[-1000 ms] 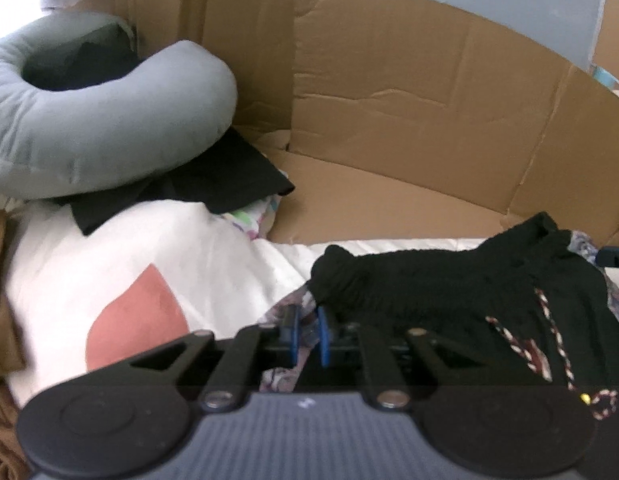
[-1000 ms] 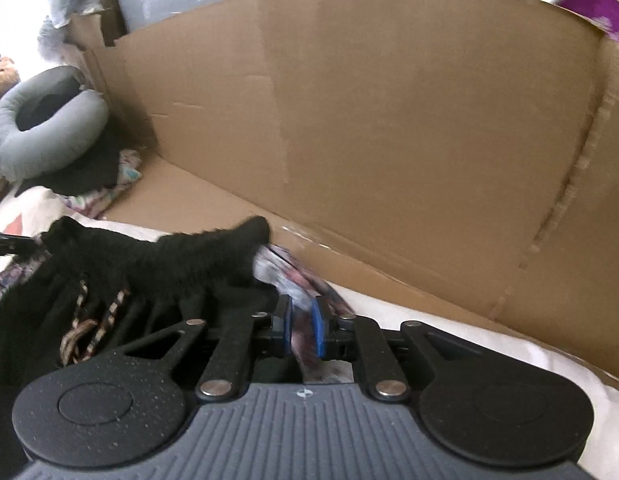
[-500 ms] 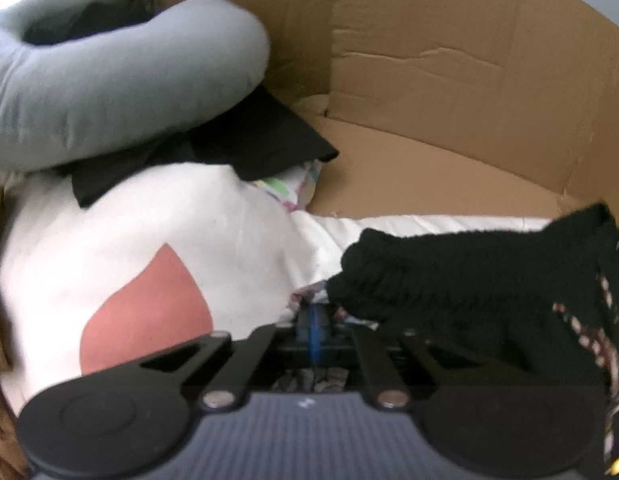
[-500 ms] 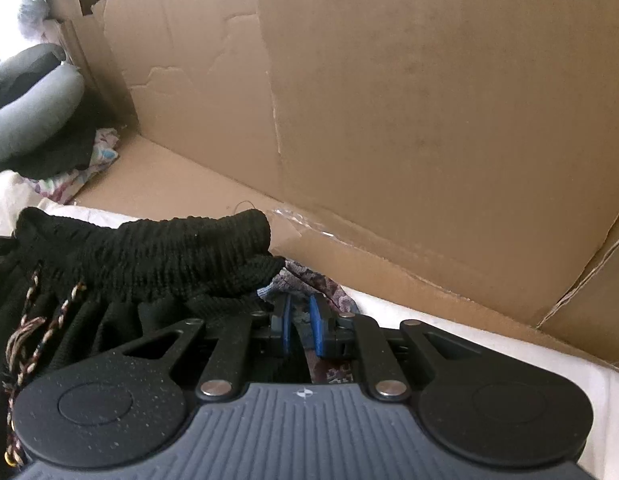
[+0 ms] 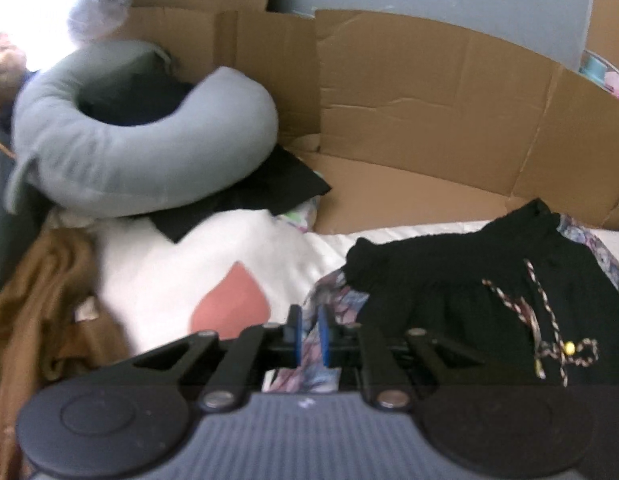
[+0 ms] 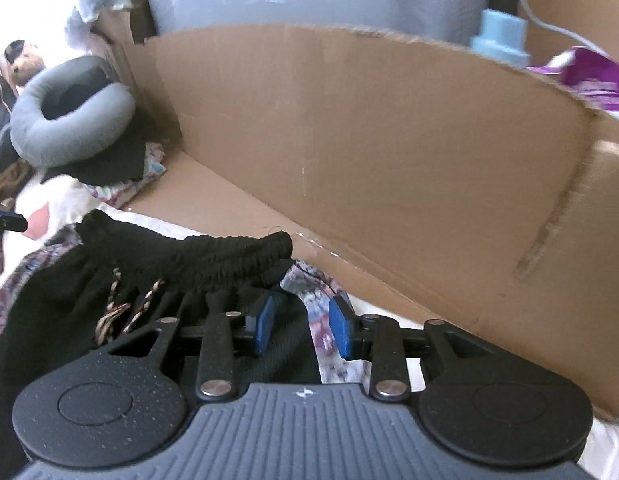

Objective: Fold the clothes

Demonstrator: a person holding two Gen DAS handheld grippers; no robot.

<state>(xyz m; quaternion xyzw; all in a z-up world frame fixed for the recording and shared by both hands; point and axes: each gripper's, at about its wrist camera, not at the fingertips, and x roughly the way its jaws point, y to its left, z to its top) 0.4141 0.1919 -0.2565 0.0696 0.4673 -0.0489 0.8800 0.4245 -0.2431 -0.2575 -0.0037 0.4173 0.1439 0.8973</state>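
A black garment (image 5: 449, 280) with a gathered elastic waistband (image 6: 213, 256) and a braided drawstring (image 5: 541, 320) lies on the white bedding, with patterned fabric (image 5: 333, 300) showing at both its ends. My left gripper (image 5: 309, 336) hovers over the garment's left corner. Its jaws are opening, with a narrow gap between the blue pads and the patterned fabric showing in that gap. My right gripper (image 6: 301, 324) is above the right corner. Its jaws are opening wide, and black and patterned cloth (image 6: 325, 300) lies loose below, untouched by the pads.
A grey U-shaped pillow (image 5: 149, 168) rests on a black cloth (image 5: 277, 188) at the back left. Cardboard walls (image 6: 389, 140) close off the far side. A white cushion with a pink shape (image 5: 229, 304) and brown cloth (image 5: 41, 312) lie on the left. A blue bottle (image 6: 501, 40) stands behind the cardboard.
Both grippers have risen and drawn back from the waistband. The right jaws have spread wide apart. The left pads, pressed together half a second ago, now show a slim gap.
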